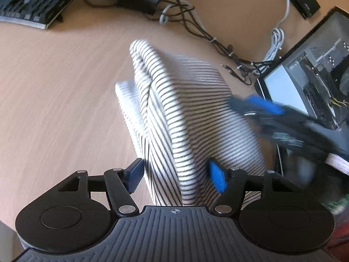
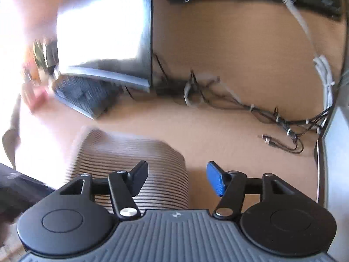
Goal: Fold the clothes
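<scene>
1. Nearest in the left wrist view, the left gripper (image 1: 176,175) has its jaws partly apart with a bunched ridge of the striped garment (image 1: 174,100) between them. The blue pads sit at the cloth's sides, but blur keeps me from telling whether they press on it or only flank it.

2. In the right wrist view, the right gripper (image 2: 177,180) stands with its jaws partly apart and nothing between them. The garment's edge lies under and behind its left finger; bare desk (image 2: 229,131) shows in the gap.

3. The garment lies on the wooden desk as a thick, layered bundle, with several stacked edges showing at its far end. I judge the folding well advanced: the cloth is already doubled over into a compact shape rather than spread flat.

4. Seen from the left wrist, the right gripper is a blurred blue-and-black shape at the bundle's right edge, near the cloth. Whether it touches it I cannot tell.

5. What seems left: a final fold or a squaring-up, since one paler layer sticks out on the left side of the bundle and the top ridge stands humped instead of flat.

6. Farther off are loose cables (image 1: 218,41), a keyboard (image 1: 32,2) and an open computer case (image 1: 316,69), all well apart from the garment.
</scene>
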A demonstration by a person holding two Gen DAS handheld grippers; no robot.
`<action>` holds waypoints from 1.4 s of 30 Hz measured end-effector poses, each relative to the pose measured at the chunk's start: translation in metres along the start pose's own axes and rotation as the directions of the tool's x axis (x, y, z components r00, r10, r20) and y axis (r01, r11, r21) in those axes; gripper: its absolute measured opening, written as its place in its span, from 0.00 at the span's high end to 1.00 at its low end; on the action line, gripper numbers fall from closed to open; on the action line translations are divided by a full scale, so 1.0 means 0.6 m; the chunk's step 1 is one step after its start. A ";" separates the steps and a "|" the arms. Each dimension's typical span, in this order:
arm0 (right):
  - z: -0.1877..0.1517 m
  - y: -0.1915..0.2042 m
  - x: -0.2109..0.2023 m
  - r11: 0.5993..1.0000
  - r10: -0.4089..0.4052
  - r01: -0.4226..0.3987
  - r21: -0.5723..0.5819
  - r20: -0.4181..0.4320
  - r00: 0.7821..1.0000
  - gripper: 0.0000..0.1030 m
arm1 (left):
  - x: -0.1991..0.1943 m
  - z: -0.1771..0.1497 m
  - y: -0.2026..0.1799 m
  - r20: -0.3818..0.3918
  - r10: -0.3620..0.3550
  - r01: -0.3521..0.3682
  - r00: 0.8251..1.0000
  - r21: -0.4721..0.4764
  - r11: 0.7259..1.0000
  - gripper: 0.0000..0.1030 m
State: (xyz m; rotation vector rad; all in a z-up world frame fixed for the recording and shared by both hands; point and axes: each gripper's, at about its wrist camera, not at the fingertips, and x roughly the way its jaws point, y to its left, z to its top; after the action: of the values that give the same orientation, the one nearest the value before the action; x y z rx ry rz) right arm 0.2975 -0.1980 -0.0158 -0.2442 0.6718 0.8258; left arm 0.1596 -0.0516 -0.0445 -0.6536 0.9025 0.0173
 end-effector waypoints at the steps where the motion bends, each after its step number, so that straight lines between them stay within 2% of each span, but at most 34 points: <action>1: -0.005 -0.001 0.020 1.000 0.000 0.001 0.017 -0.035 0.999 0.37 | 0.005 -0.006 0.000 -0.003 0.016 -0.016 1.000 -0.003 1.000 0.32; 3: 0.000 -0.011 0.027 0.997 0.031 -0.027 0.075 -0.051 0.998 0.32 | 0.004 -0.007 -0.002 0.009 0.036 -0.036 0.999 -0.001 0.999 0.28; 5: 0.011 -0.019 0.021 0.992 0.068 -0.063 0.113 -0.046 0.997 0.32 | 0.003 -0.010 -0.008 0.022 0.056 -0.056 0.998 0.008 0.998 0.28; 8: 0.046 -0.006 -0.008 0.988 0.149 -0.151 0.032 0.036 0.988 0.39 | 0.008 -0.016 -0.011 0.041 0.077 -0.078 0.996 0.025 0.997 0.22; 9: 0.059 0.000 -0.011 0.983 0.184 -0.184 0.002 0.049 0.982 0.46 | 0.011 -0.018 -0.013 0.047 0.079 -0.080 0.996 0.017 0.997 0.19; 10: 0.069 0.009 -0.009 0.977 0.215 -0.214 -0.021 0.056 0.975 0.50 | 0.013 -0.019 -0.015 0.053 0.081 -0.081 0.995 0.008 0.997 0.19; 12: 0.084 0.033 0.010 0.965 0.257 -0.255 -0.057 0.045 0.965 0.50 | 0.018 -0.022 -0.017 0.065 0.085 -0.085 0.994 -0.008 0.996 0.18; 14: 0.081 0.066 0.058 0.962 0.243 -0.246 -0.117 -0.039 0.969 0.50 | 0.015 -0.026 -0.017 0.080 0.091 -0.090 0.993 -0.021 0.996 0.17; 16: 0.065 0.093 0.106 0.960 0.183 -0.201 -0.195 -0.107 0.977 0.50 | 0.004 -0.030 -0.011 0.082 0.102 -0.100 0.991 -0.029 0.995 0.16; 20: 0.062 0.104 0.105 0.960 0.159 -0.175 -0.219 -0.091 0.983 0.49 | -0.010 -0.028 -0.016 0.071 0.123 -0.123 0.990 -0.004 0.992 0.13; 23: 0.061 0.068 0.061 0.971 0.188 -0.194 -0.142 -0.052 0.981 0.47 | -0.027 -0.019 -0.024 0.088 0.132 -0.135 0.987 0.026 0.991 0.15; 24: 0.058 0.053 0.041 0.975 0.184 -0.187 -0.116 -0.034 0.982 0.43 | -0.039 -0.011 -0.030 0.118 0.137 -0.143 0.984 0.046 0.989 0.15; 26: 0.047 0.032 0.008 0.982 0.171 -0.171 -0.073 -0.011 0.985 0.42 | -0.069 0.010 -0.049 0.206 0.126 -0.148 0.970 0.095 0.984 0.17; 28: 0.033 0.007 -0.013 0.986 0.165 -0.165 -0.032 -0.007 0.986 0.42 | -0.094 0.033 -0.068 0.288 0.080 -0.127 0.954 0.148 0.981 0.20; 30: 0.014 -0.004 -0.032 0.985 0.174 -0.174 -0.019 -0.009 0.985 0.42 | -0.099 0.059 -0.080 0.334 0.035 -0.108 0.942 0.201 0.974 0.19; 33: -0.014 0.008 -0.061 0.974 0.222 -0.223 -0.051 -0.016 0.975 0.41 | -0.071 0.103 -0.079 0.333 0.001 -0.084 0.943 0.234 0.969 0.19; 36: -0.034 0.038 -0.081 0.957 0.261 -0.263 -0.119 -0.029 0.965 0.39 | -0.012 0.132 -0.048 0.235 0.050 -0.093 0.971 0.176 0.980 0.24; 38: -0.048 0.057 -0.079 0.948 0.259 -0.267 -0.171 -0.064 0.964 0.38 | 0.024 0.129 -0.022 0.148 0.087 -0.104 0.985 0.117 0.988 0.25; 40: -0.066 0.073 -0.068 0.938 0.243 -0.260 -0.228 -0.102 0.965 0.28 | 0.035 0.119 -0.016 0.148 0.083 -0.101 0.985 0.121 0.987 0.22; 42: -0.083 0.089 -0.058 0.920 0.216 -0.238 -0.310 -0.103 0.971 0.24 | 0.039 0.113 -0.020 0.162 0.083 -0.106 0.983 0.144 0.984 0.19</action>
State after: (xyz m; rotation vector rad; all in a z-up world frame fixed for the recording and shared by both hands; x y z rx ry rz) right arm 0.2182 -0.2059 -0.0289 -0.4971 0.6336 1.1566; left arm 0.2266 -0.0312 -0.0257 -0.4602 0.7751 0.0830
